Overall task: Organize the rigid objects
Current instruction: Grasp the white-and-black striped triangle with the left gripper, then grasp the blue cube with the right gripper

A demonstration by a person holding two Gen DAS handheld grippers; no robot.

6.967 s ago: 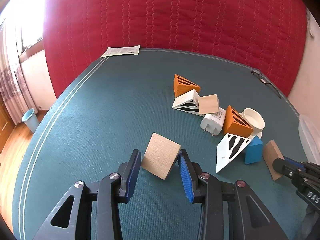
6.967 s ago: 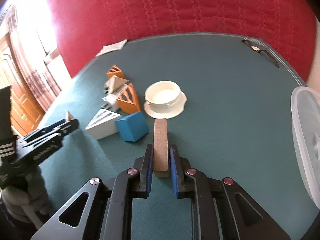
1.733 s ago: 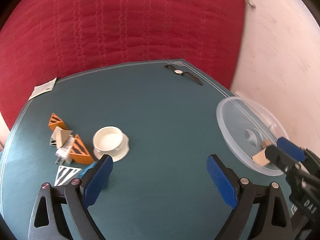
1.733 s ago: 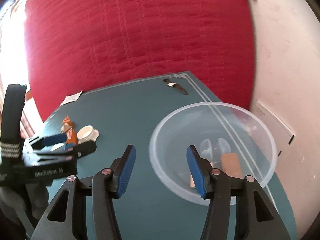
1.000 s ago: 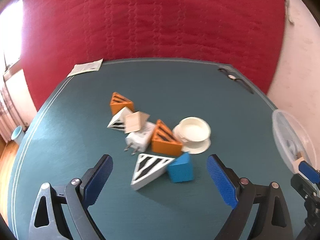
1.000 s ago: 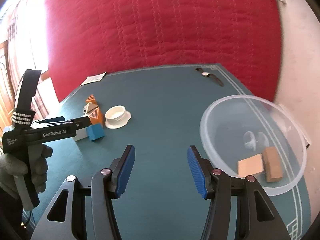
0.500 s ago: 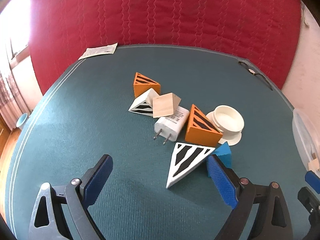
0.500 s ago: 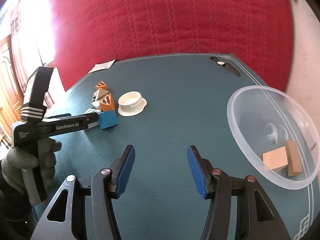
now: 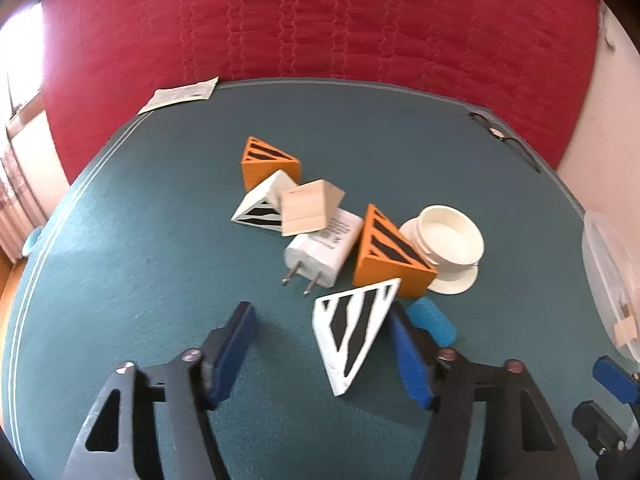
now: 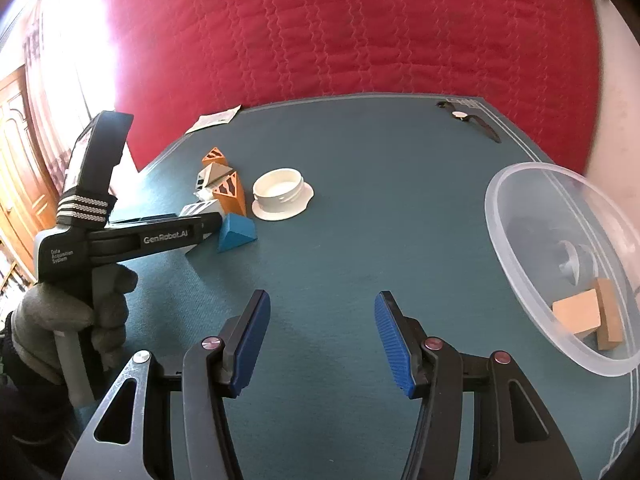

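1. Here, the white striped wedge (image 9: 354, 326) lies flat on the teal table (image 9: 160, 272), sitting between the blue pads of the left gripper (image 9: 324, 344)
2. Its jaws have just been closing around the wedge; the right pad (image 9: 406, 354) sits just beside its edge, the left pad (image 9: 232, 344) stands clear, so nothing is clamped yet
3. At 2 o'clock from the wedge a blue block (image 9: 434, 320) lies just beside it; at 1 o'clock an orange striped wedge (image 9: 390, 254) touches its far corner
4. At 11 o'clock lies a white plug adapter (image 9: 320, 246), and beyond it a plain wooden block (image 9: 306, 206)
5. The right gripper (image 10: 322, 334) hangs over bare table, jaws apart and holding nothing
6. At 3 o'clock from it, a clear plastic bowl (image 10: 504, 216) holds two wooden blocks (image 10: 588, 316)
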